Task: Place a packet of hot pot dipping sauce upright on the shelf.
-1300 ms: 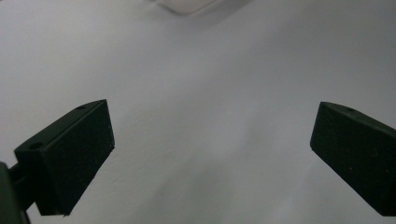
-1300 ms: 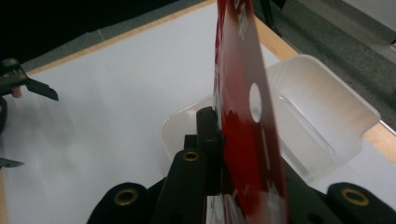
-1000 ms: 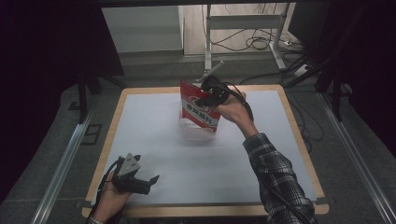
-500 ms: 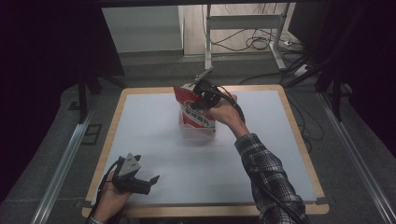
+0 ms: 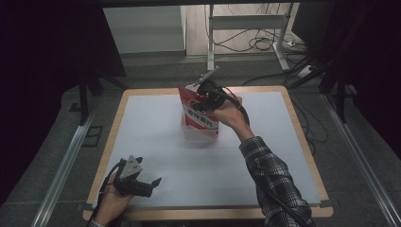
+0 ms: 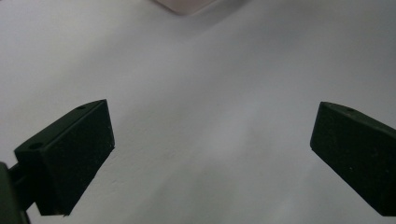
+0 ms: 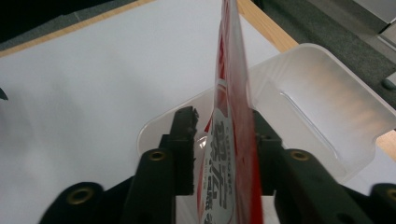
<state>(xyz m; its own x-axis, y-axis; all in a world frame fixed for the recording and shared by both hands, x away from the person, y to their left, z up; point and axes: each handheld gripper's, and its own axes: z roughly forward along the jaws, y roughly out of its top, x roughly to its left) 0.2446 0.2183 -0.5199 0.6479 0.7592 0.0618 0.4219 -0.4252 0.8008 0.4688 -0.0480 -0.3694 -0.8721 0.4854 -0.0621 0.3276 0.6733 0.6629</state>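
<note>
A: What is seen first, taking the largest thing?

B: A desk (image 5: 142, 142) is seen, with a white top edged in wood. Cables are seen on the floor beyond its far edge.

A: And what is carried on it?

B: A clear plastic tray (image 5: 201, 137) is set near the middle of the far half of the desk. In the right gripper view the tray (image 7: 327, 98) is seen just behind a red and white packet (image 7: 231, 140), but it cannot be told whether the two touch.

A: Where is the packet found?

B: The packet (image 5: 198, 111) is held upright above the tray, toward the far side of the desk. It is clenched edge-on between the right tongs (image 7: 224, 135), one jaw pressed against each of its flat faces. In the high view the right tongs (image 5: 208, 97) are seen at the packet's upper right corner, held by a hand on an arm in a checked sleeve (image 5: 274, 179).

A: And the other tongs?

B: The left tongs (image 5: 149, 184) are held low at the near left corner of the desk. In the left gripper view the left tongs (image 6: 210, 140) are released, the jaws spread wide with bare white desk between them.
</note>
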